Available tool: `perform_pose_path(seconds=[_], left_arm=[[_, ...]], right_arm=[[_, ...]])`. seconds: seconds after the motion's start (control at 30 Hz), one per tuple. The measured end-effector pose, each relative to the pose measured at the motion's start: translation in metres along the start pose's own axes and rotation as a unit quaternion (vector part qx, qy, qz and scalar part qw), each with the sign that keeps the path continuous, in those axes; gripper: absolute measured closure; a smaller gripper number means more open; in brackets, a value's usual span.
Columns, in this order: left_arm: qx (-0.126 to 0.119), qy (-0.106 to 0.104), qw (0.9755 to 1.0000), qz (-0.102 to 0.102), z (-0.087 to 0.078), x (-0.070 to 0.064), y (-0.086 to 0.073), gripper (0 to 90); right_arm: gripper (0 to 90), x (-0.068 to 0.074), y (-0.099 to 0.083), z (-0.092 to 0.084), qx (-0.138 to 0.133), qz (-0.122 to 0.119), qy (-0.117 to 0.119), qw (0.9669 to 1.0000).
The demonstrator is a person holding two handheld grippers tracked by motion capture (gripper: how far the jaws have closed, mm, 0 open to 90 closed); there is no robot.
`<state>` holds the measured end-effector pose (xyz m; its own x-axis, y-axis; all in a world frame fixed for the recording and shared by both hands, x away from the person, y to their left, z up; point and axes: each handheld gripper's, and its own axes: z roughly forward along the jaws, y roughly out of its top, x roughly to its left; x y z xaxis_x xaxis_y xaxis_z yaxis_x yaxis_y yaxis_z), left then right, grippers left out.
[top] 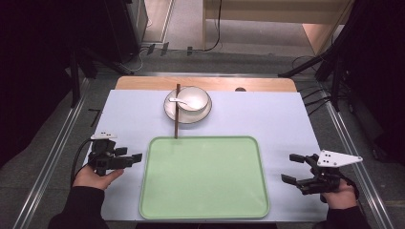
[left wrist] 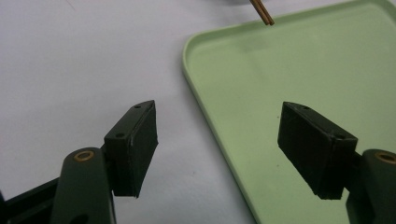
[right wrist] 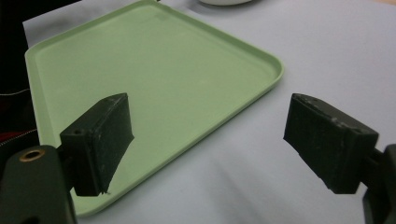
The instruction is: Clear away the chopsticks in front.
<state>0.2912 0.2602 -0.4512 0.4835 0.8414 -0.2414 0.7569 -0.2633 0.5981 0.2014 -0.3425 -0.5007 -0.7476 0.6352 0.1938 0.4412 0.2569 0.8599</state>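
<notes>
A pale green tray (top: 157,200) lies empty in the middle of the white table. Behind it a white bowl (top: 199,100) sits on a plate (top: 170,110), with a white spoon (top: 181,101) inside. Brown chopsticks (top: 177,110) lie across the plate, their tips reaching the tray's far rim. My left gripper (top: 137,157) hovers at the tray's left edge, open, nothing between its pads (left wrist: 135,147); the tray corner (left wrist: 189,44) and the chopstick tips (left wrist: 262,11) show beyond. My right gripper (top: 292,168) waits right of the tray, open and empty, facing the tray (right wrist: 154,70).
The table's wooden far edge (top: 205,83) lies behind the plate. Metal rails (top: 52,157) run along both sides of the table. Dark stands and cables occupy the floor at the back.
</notes>
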Motion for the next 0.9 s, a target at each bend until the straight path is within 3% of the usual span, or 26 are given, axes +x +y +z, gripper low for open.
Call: perform_pose_path(seconds=[0.43, 0.6, 0.9], left_arm=[[0.002, -0.002, 1.0, -0.005, 0.01, 0.0, 0.026, 29.3], [0.007, 0.001, 1.0, 0.001, 0.017, -0.001, 0.039, 29.5], [0.007, -0.004, 0.9999, -0.006, 0.034, 0.001, 0.063, 31.4]], right_arm=[[15.7, 0.0, 0.0, 0.001, 0.006, -0.002, -0.001, 1.0], [15.7, 0.0, 0.001, 0.001, 0.005, -0.002, -0.003, 1.0], [15.7, -0.001, 0.0, 0.0, 0.002, 0.003, -0.007, 1.0]])
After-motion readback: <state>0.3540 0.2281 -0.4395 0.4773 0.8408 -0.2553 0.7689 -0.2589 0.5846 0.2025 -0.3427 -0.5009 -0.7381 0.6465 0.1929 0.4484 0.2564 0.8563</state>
